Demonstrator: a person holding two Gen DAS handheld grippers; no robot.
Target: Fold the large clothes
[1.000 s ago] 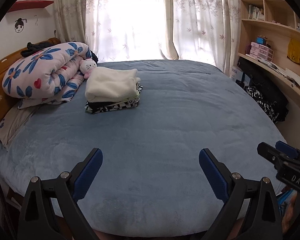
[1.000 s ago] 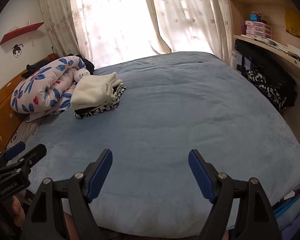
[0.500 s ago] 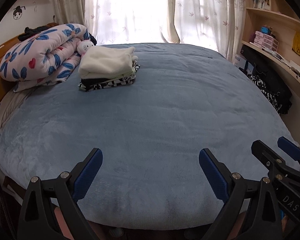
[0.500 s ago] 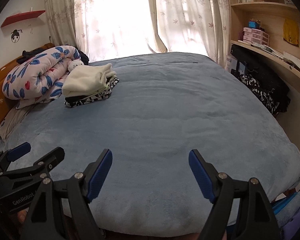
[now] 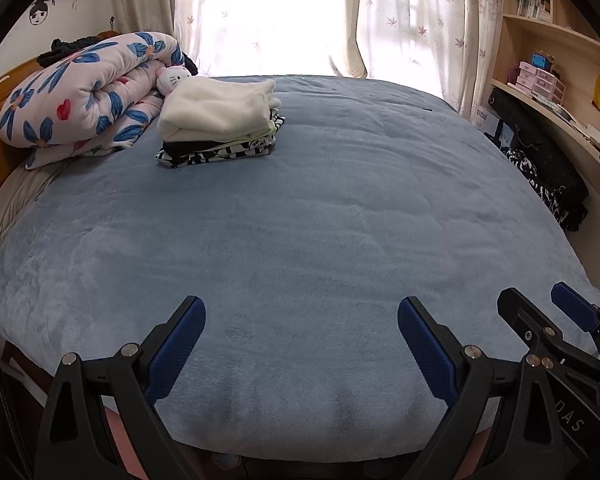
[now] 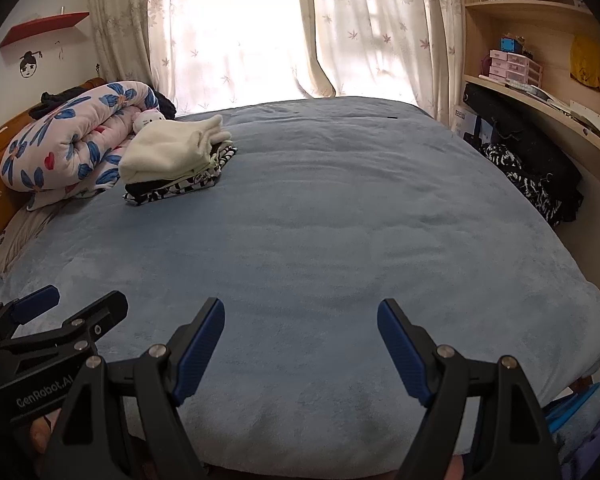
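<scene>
A stack of folded clothes, cream on top of black and patterned pieces, lies at the far left of the blue bed; it also shows in the right wrist view. My left gripper is open and empty above the bed's near edge. My right gripper is open and empty beside it. Each gripper shows in the other's view, the right one and the left one. A pile of dark and patterned clothes lies at the right of the bed.
A rolled flowered quilt and a plush toy lie by the wooden headboard. Curtains cover the window behind the bed. Shelves and a curved desk stand on the right.
Both grippers drew back and rose slightly, so the bed's near edge shows lower in view. Both stay open and empty.
</scene>
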